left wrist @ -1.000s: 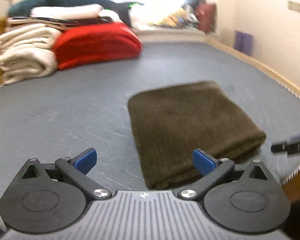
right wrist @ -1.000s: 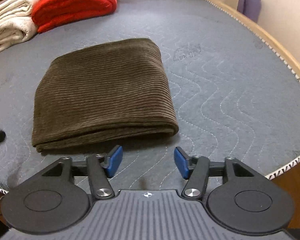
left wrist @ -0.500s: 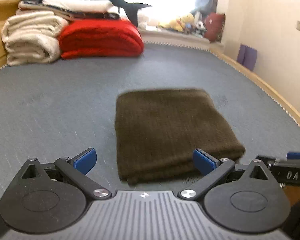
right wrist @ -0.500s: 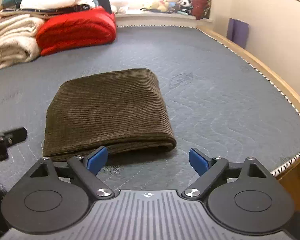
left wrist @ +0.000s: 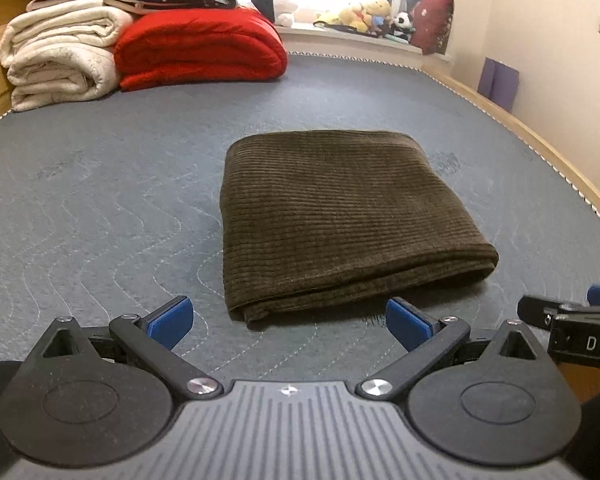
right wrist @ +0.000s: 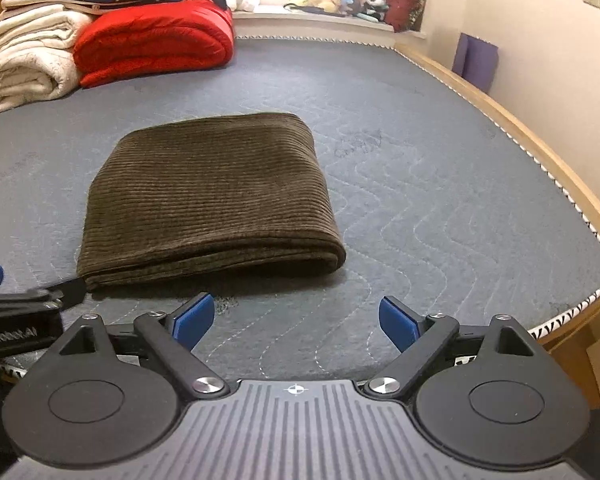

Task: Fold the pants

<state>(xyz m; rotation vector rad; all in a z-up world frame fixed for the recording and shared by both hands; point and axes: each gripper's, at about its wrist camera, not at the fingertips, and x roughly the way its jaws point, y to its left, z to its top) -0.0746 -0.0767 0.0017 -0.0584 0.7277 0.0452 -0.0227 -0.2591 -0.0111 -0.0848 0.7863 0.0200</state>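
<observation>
The dark brown corduroy pants point(left wrist: 340, 216) lie folded into a compact rectangle on the grey quilted mattress point(left wrist: 100, 200); they also show in the right wrist view point(right wrist: 208, 196). My left gripper point(left wrist: 288, 322) is open and empty, just short of the fold's near edge. My right gripper point(right wrist: 296, 320) is open and empty, near the fold's right front corner. Each gripper shows at the edge of the other's view: the right one point(left wrist: 572, 320) and the left one point(right wrist: 28, 300).
Folded cream blankets point(left wrist: 60, 64) and a red blanket point(left wrist: 200, 52) are stacked at the far left. Stuffed toys point(left wrist: 364, 16) line the window sill. The wooden bed rim point(right wrist: 520, 128) runs along the right. The mattress front edge point(right wrist: 572, 308) is close.
Both grippers have pulled back from the folded pants and levelled out. The right gripper's jaws have opened wider. The pants have not moved.
</observation>
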